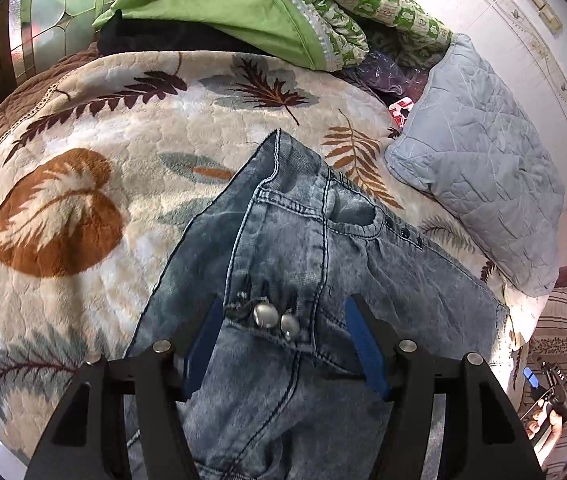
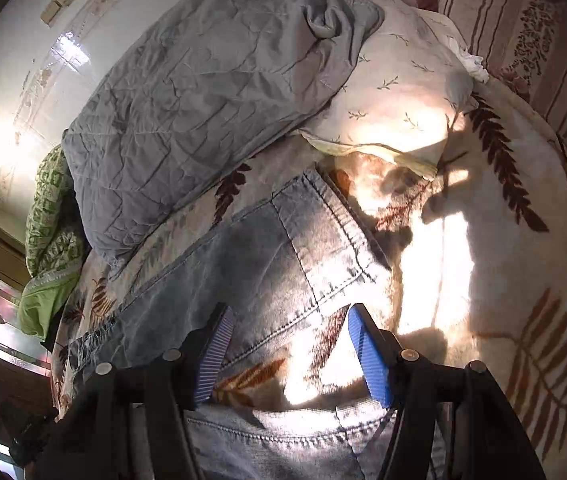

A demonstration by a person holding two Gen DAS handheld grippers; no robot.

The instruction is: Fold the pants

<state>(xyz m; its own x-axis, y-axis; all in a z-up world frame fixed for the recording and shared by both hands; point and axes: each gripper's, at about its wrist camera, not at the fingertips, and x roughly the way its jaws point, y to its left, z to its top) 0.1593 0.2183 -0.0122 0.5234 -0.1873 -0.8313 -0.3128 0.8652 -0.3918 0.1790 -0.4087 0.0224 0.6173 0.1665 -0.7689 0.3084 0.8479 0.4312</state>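
Note:
Acid-washed blue jeans (image 1: pixel 283 248) lie on a leaf-patterned blanket (image 1: pixel 83 152) on a bed. In the left wrist view my left gripper (image 1: pixel 283 320) is open over the waistband, its blue pads either side of two metal buttons (image 1: pixel 277 318). In the right wrist view my right gripper (image 2: pixel 289 328) is open just above a leg hem (image 2: pixel 323 236) of the jeans (image 2: pixel 243 264); another hem edge (image 2: pixel 283 436) lies below the fingers. Neither gripper holds cloth.
A grey quilted pillow (image 1: pixel 479 168) lies right of the jeans, also in the right wrist view (image 2: pixel 187 96). A white sprigged pillow (image 2: pixel 395 92) sits beside it. Green bedding (image 1: pixel 243 4) is piled at the far end. Bright sun patches (image 2: pixel 423 248) fall on the blanket.

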